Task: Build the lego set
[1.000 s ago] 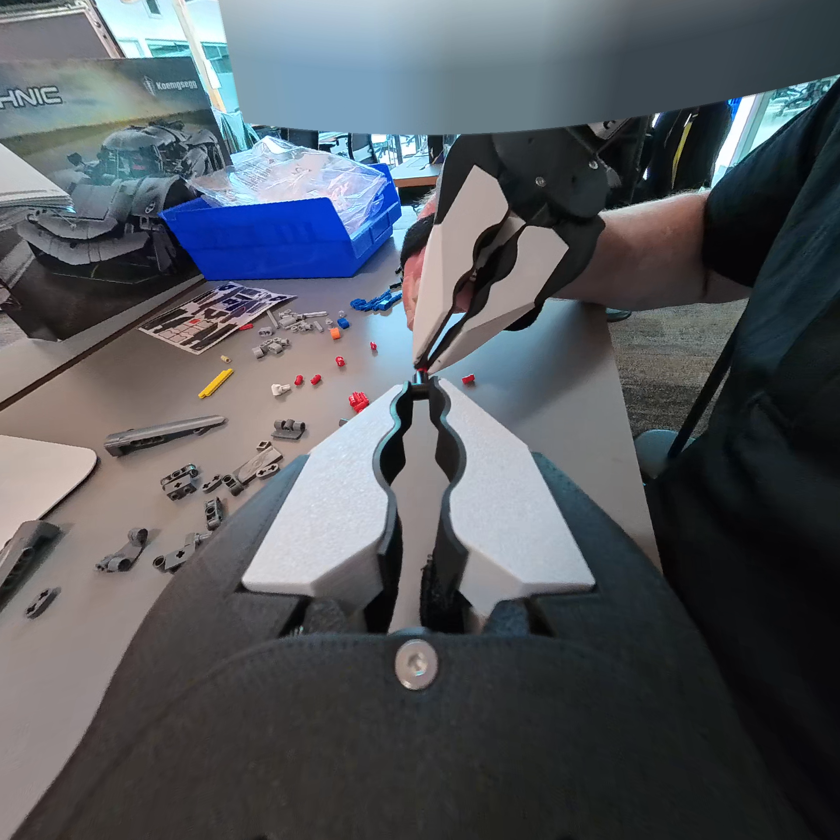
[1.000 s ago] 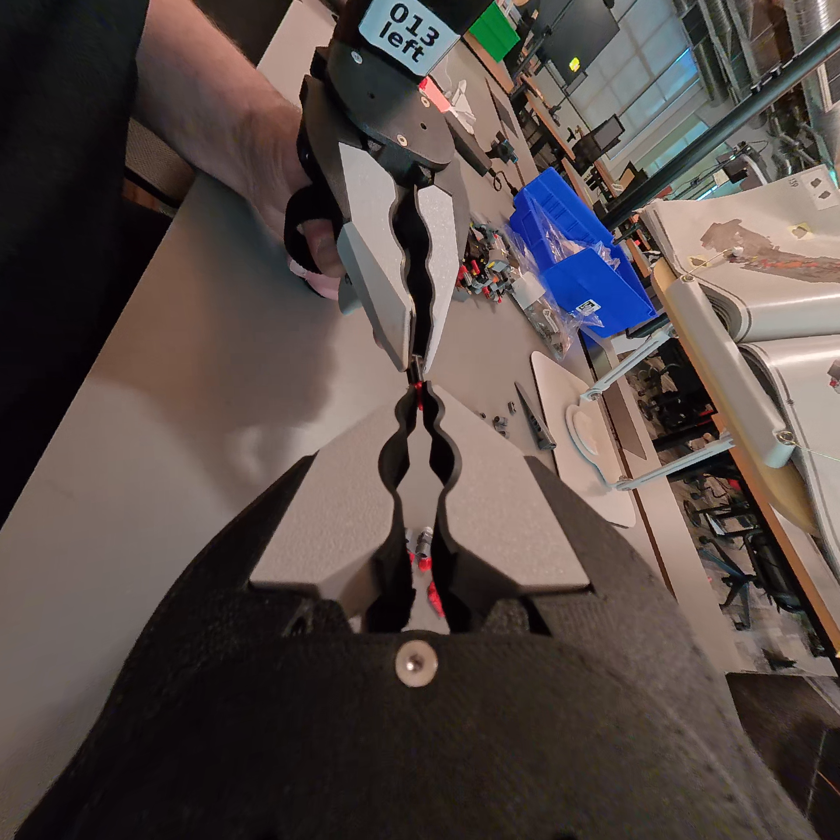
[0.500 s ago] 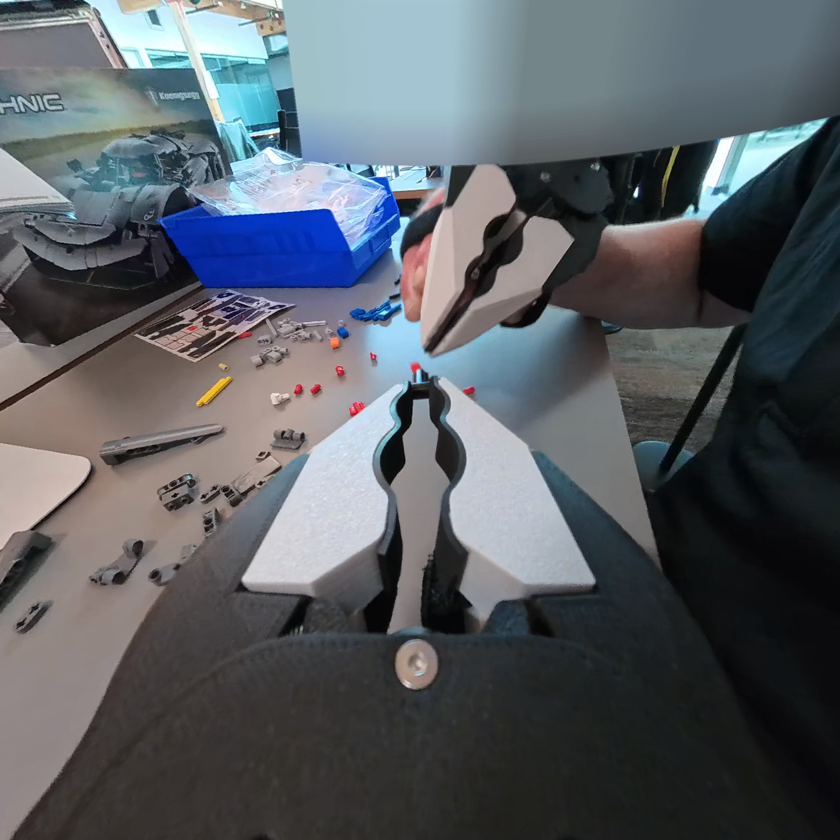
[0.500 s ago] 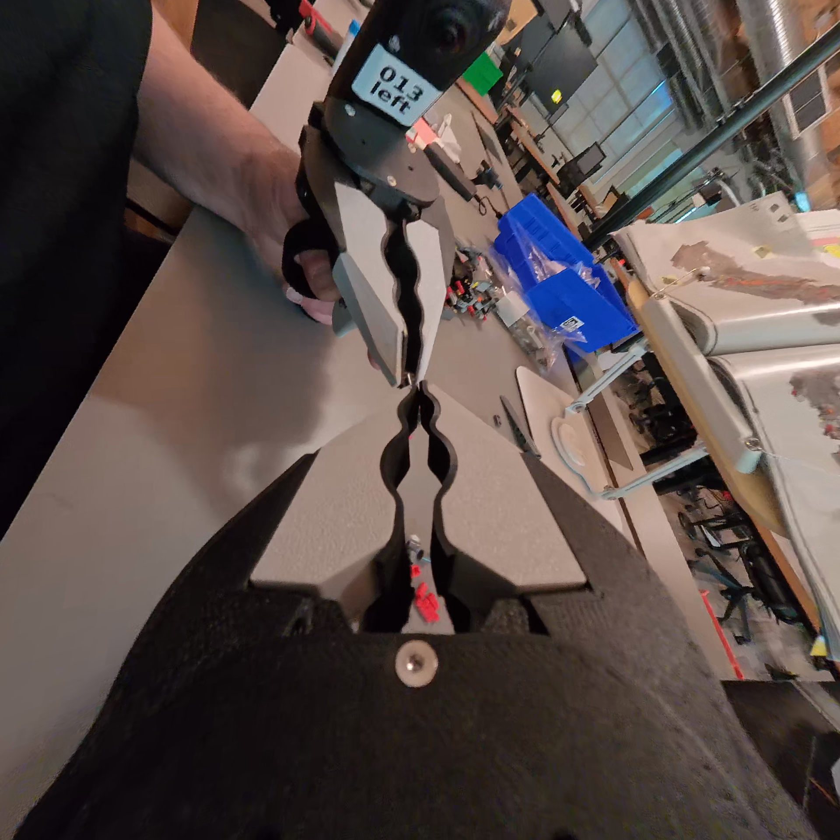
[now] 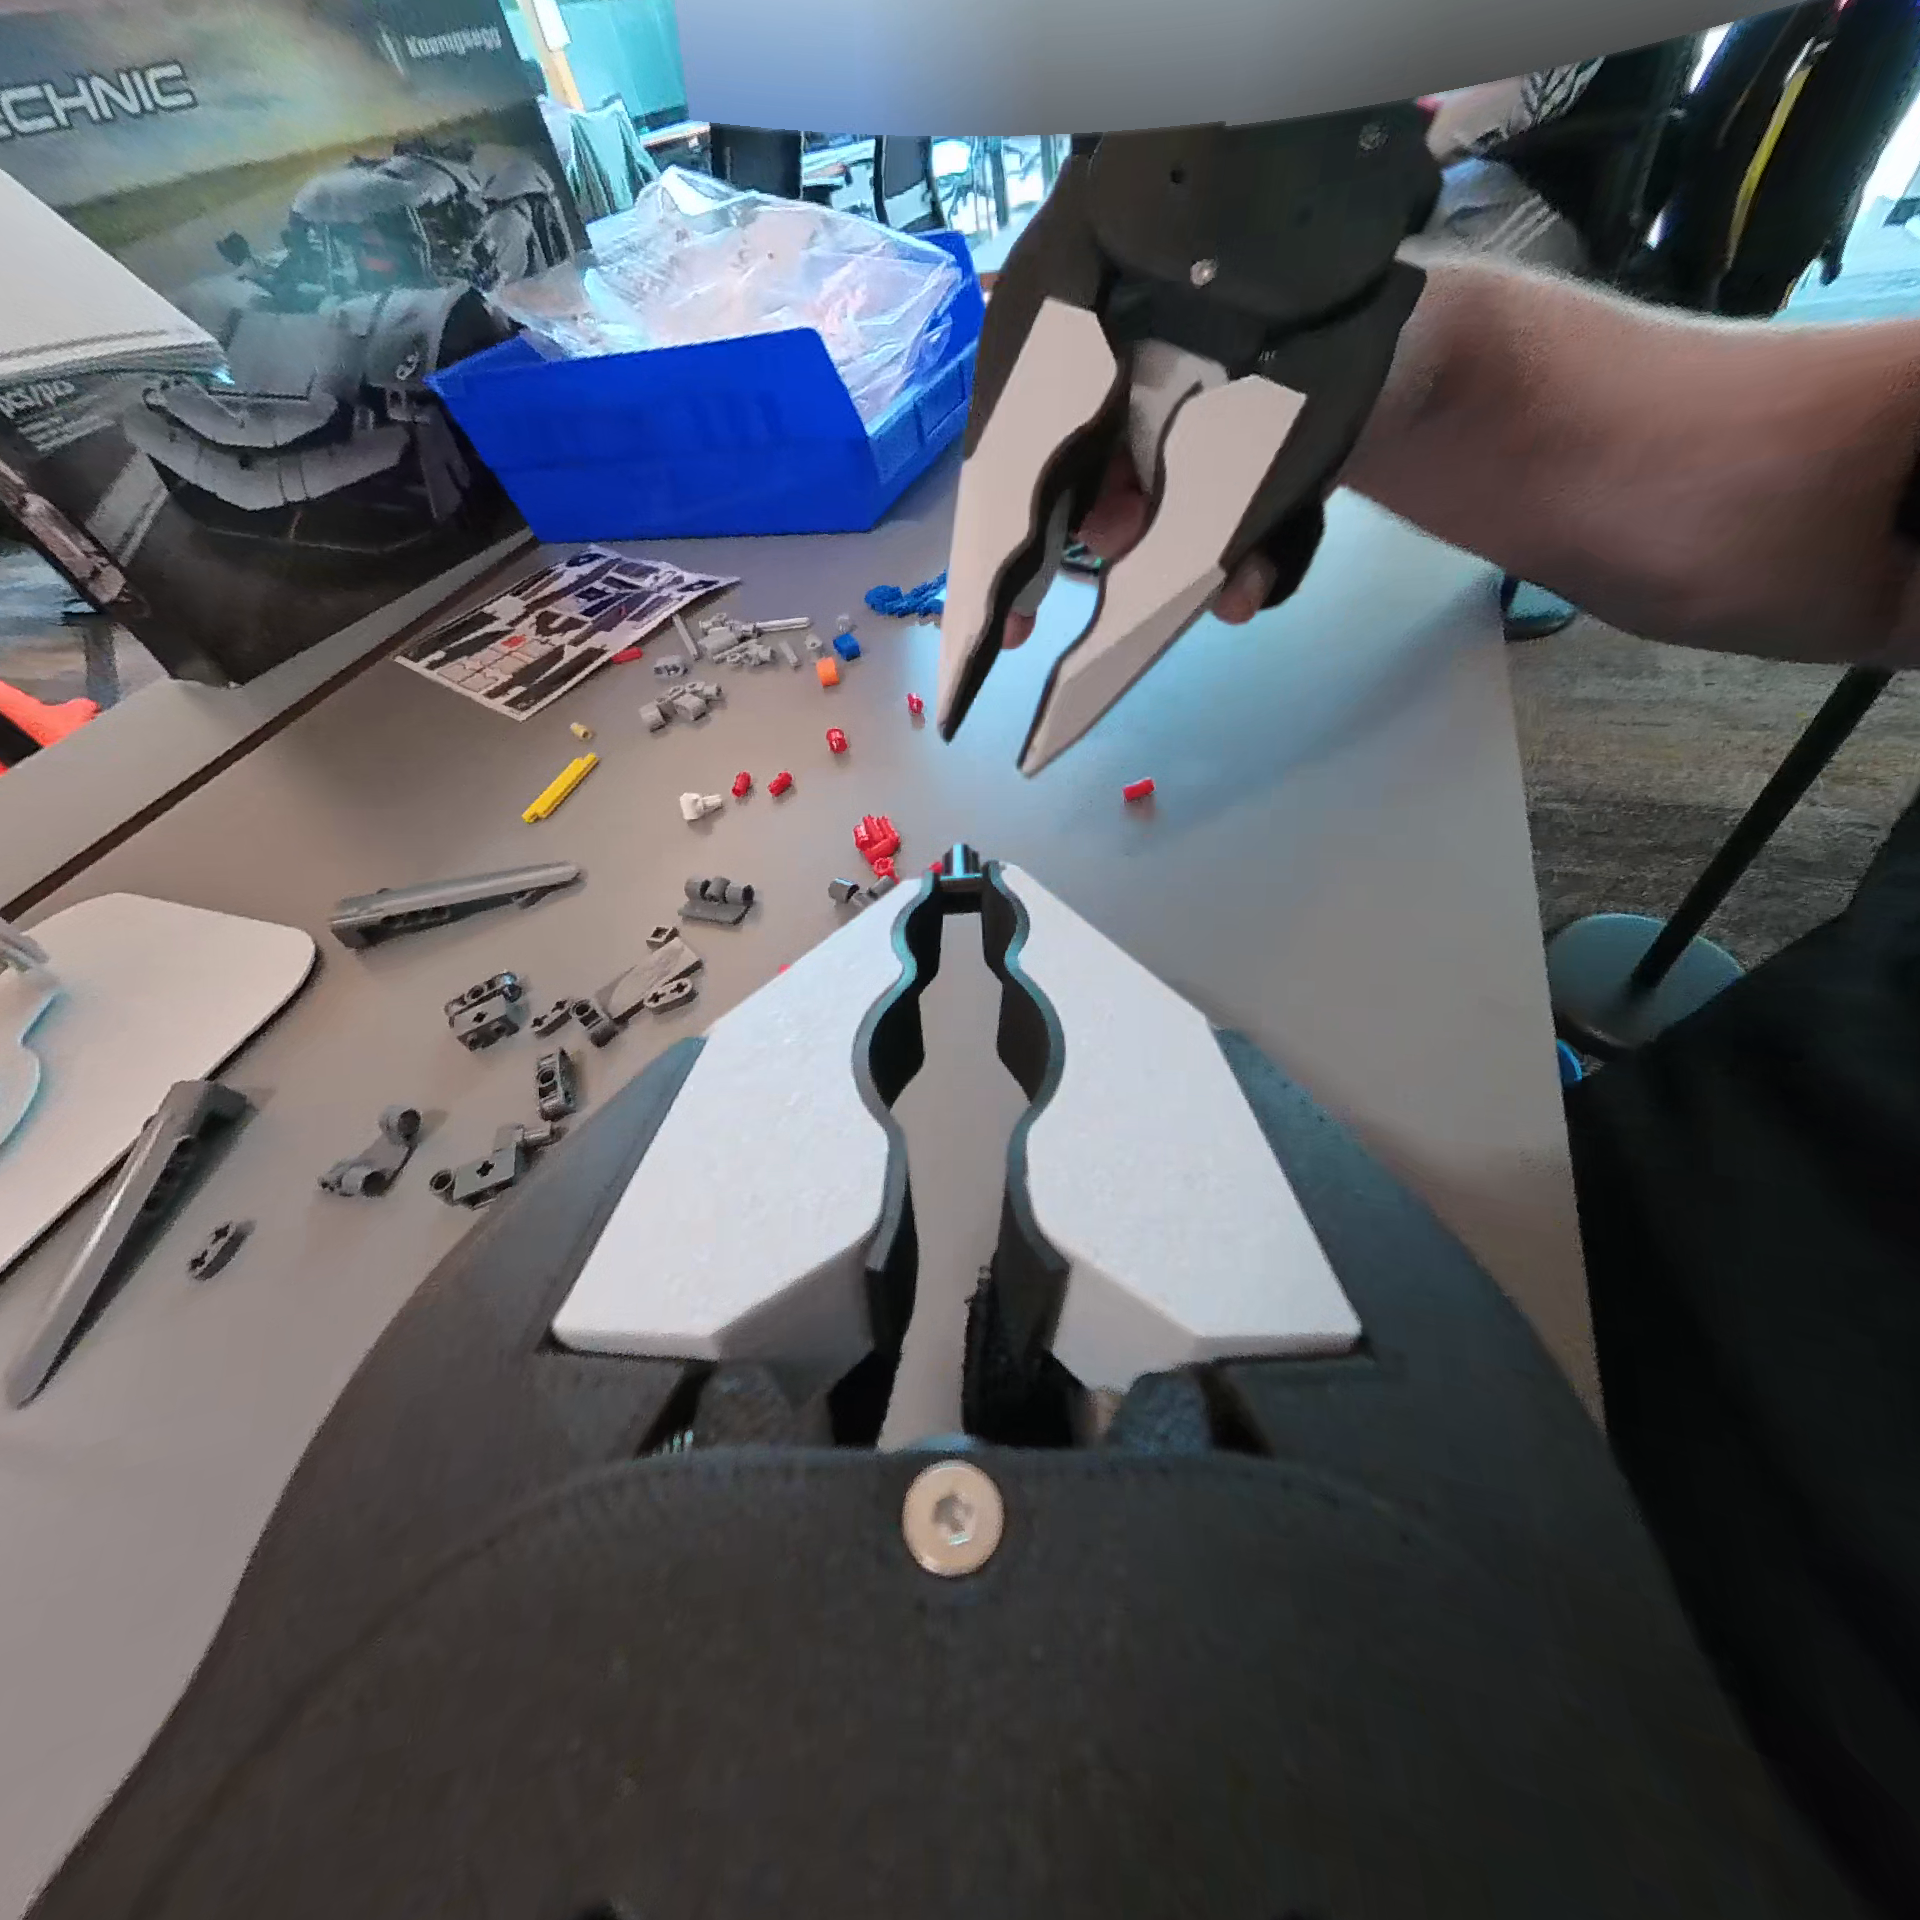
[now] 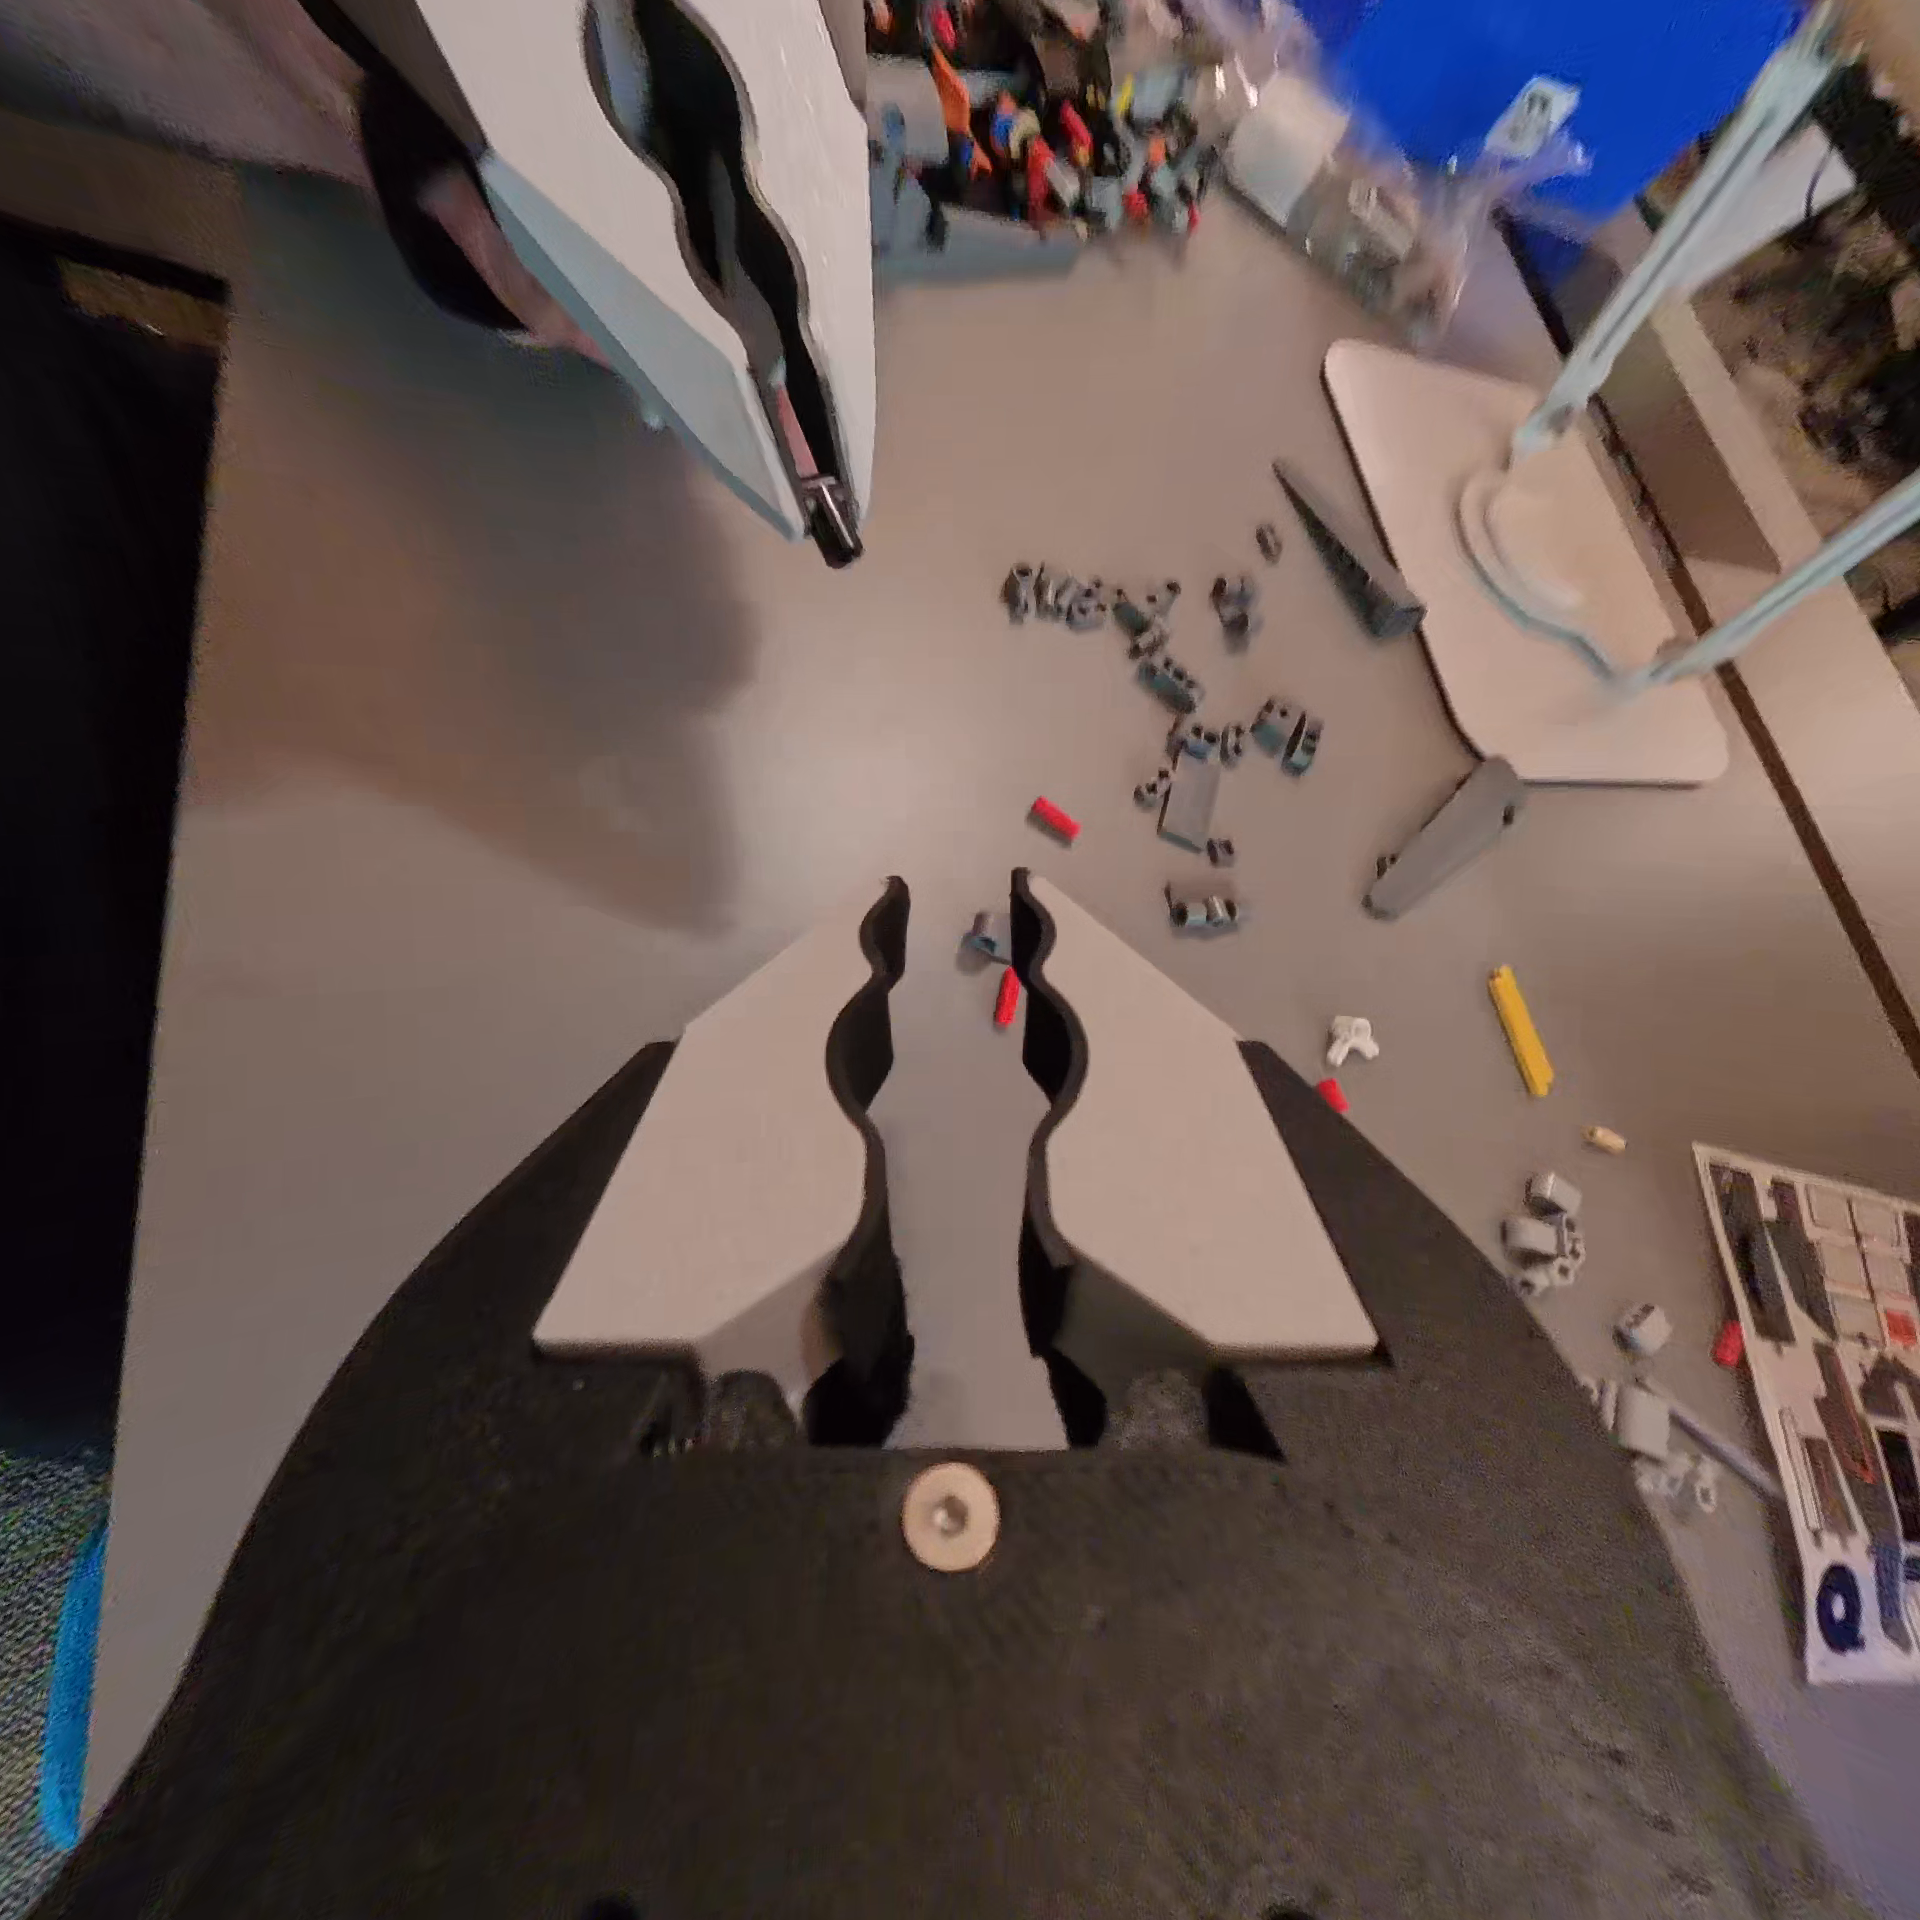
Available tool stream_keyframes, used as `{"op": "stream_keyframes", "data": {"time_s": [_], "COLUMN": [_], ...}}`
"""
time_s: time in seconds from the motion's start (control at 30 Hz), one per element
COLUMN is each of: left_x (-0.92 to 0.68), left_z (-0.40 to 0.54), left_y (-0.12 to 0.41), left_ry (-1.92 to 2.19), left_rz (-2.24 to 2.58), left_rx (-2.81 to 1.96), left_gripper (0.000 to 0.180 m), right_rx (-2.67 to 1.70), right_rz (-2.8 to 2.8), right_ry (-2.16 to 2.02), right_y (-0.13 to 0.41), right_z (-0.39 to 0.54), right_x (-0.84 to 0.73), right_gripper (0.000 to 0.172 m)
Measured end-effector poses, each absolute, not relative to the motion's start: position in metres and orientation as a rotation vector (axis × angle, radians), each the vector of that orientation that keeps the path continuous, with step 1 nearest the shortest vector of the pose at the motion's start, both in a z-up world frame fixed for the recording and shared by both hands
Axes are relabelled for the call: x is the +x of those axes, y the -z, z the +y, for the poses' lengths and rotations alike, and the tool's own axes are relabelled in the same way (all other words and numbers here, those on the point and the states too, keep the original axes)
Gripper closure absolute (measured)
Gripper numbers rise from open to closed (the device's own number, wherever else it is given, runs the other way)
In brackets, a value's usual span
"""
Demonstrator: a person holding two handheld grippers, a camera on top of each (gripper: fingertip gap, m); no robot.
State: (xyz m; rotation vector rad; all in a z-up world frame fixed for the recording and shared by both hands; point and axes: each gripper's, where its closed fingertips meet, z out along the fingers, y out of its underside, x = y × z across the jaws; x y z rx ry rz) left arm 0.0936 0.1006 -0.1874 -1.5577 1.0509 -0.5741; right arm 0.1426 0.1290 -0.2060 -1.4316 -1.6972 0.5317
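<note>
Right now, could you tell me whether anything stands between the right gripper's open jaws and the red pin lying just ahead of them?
Nothing visible does: only bare table separates the right gripper from that red pin. A grey piece and a second red pin lie nearer, beneath the jaws; the left gripper hangs aside.

The left wrist view is bright and cool, daylight coming from windows (image 5: pixel 945 177) behind the blue bin (image 5: pixel 686 436), with pale glare on the table (image 5: pixel 1299 935) right of that bin. The right wrist view is dimmer and warmer, smeared by motion blur, worst around its blue bin (image 6: pixel 1538 62). A broad soft shadow (image 6: pixel 499 727) darkens the table. Both views bulge at the edges.
</note>
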Motion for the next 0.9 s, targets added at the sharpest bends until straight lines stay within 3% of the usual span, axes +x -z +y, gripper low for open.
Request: {"op": "stream_keyframes", "data": {"time_s": [0.3, 0.9], "left_x": [0.088, 0.084], "left_z": [0.106, 0.112], "left_y": [0.197, 0.192], "left_ry": [0.492, 0.527], "left_rz": [1.054, 1.010], "left_rx": [-1.609, -1.612], "left_gripper": [0.175, 0.175], "right_rx": [-1.531, -1.259], "right_rz": [-1.844, -2.436], "right_ry": [-0.454, -0.590], "right_y": [0.232, 0.265], "right_z": [0.158, 0.182], "right_x": [0.116, 0.090], "right_gripper": [0.155, 0.169]}}
